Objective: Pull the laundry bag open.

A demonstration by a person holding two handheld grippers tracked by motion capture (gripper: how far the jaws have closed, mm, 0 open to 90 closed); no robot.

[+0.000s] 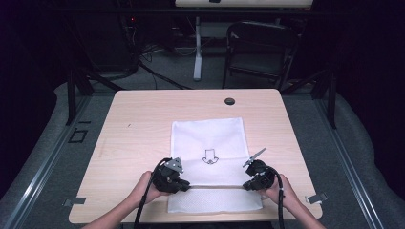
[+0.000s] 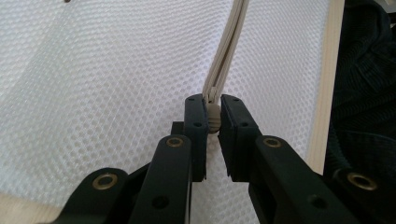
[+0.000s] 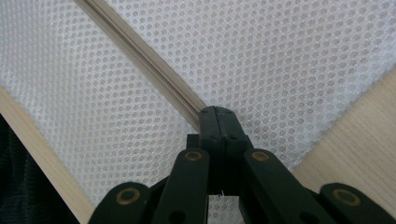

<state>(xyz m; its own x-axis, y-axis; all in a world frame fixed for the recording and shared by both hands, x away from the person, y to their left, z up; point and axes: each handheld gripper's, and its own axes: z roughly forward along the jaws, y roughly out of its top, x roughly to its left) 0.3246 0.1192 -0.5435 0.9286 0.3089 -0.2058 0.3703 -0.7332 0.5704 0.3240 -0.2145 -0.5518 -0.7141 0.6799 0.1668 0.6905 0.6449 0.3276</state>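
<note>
White mesh bag [image 1: 208,143] lies flat on the light wood desk [image 1: 138,124], near the edge on the person's side, with a small black arrow-like print [image 1: 209,156] at its middle. We note a beige zipper [image 1: 215,187] running across the bag close to its near end. Left tool [image 1: 185,185] sits at the zipper's left end; in the left gripper view its jaws are clenched on the zipper pull [image 2: 213,116], pads pressing from both sides, and the zipper tape [image 2: 229,51] runs away from them over the mesh. Right tool [image 1: 247,185] sits at the zipper's right end; in the right gripper view its jaws are pressed together at the end of the zipper [image 3: 154,70], probably pinching the tape or the mesh there, though the contact itself is hidden. Both hands rest low over the desk.
</note>
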